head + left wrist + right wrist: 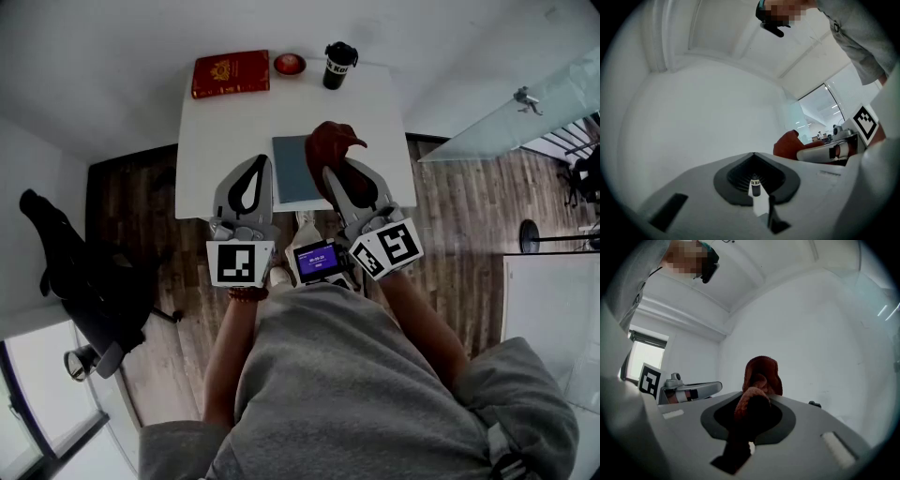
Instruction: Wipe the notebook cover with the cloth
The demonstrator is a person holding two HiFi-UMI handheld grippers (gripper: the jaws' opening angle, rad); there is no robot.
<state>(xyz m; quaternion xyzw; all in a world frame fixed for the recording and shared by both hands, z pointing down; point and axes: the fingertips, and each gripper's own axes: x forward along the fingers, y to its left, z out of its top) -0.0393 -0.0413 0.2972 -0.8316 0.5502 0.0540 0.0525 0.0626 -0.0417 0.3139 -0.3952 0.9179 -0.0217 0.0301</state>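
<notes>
I'm pinching the rust-brown cloth (330, 148) with the right gripper (331, 178), jaws clamped on it, over the grey-blue notebook (292, 171) lying at the white table (225, 141) near edge, left gripper (258, 162) hovering alongside, jaws together, empty.

A red book (231, 74), a small red dish (290, 64) and a black cup (338, 65) line the worktop's (225, 141) far edge; a black chair (80, 272) stands left.

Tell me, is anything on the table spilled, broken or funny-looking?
Nothing looks spilled or broken. The red book, the black cup and the notebook sit tidily on the white table. The only crumpled thing is the cloth, bunched up in the right gripper.
</notes>
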